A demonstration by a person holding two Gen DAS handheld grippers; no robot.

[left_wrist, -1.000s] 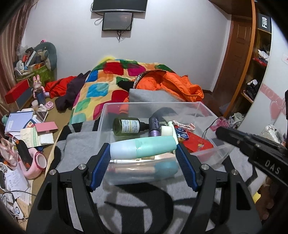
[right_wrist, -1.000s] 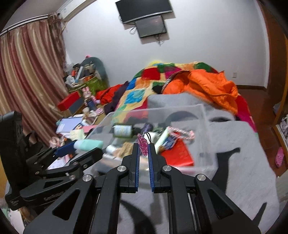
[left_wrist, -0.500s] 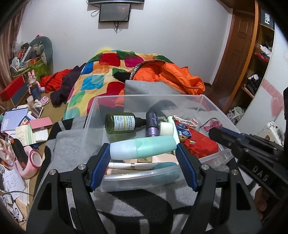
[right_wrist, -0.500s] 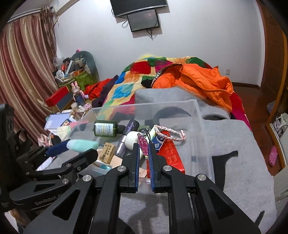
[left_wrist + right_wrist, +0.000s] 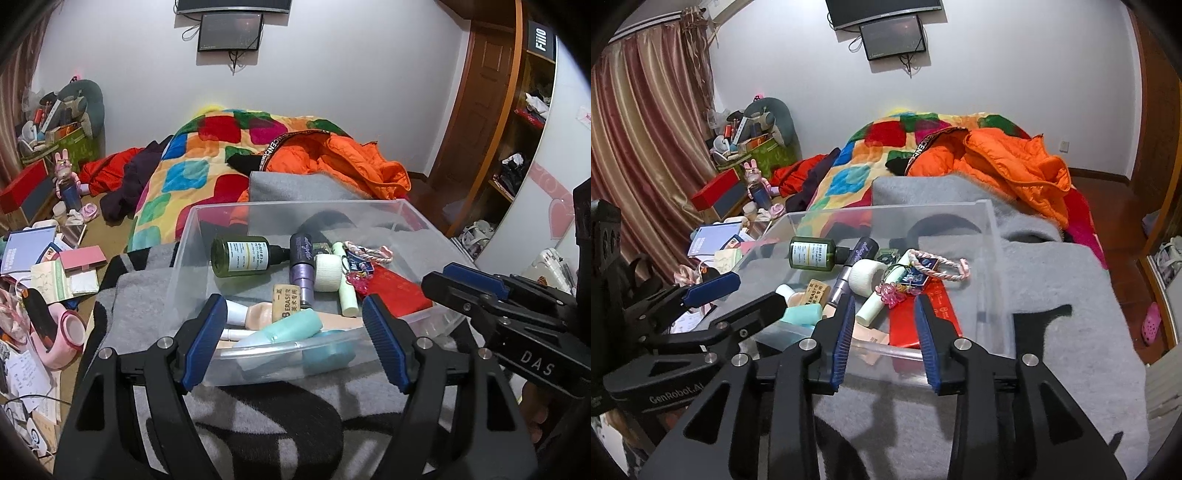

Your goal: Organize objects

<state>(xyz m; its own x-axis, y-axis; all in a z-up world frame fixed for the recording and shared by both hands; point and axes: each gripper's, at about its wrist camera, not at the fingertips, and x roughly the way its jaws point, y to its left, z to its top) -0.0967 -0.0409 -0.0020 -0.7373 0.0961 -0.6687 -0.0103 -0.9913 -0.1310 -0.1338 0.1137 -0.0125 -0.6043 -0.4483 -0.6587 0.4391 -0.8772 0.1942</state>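
One clear bin (image 5: 410, 206) holding mint tube (image 5: 284, 328), green bottle (image 5: 240, 256), pink charm (image 5: 890, 293), left tool (image 5: 295, 325) wide, empty, right tool (image 5: 886, 314) just parted, empty

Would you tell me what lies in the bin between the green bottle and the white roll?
A purple tube lies between the green bottle and the white roll, its dark cap beside the bottle's neck. Both wrist views show it.

The mint tube (image 5: 799, 315) lies half hidden behind the left gripper (image 5: 738, 295); bottle label (image 5: 245, 256) print unreadable.
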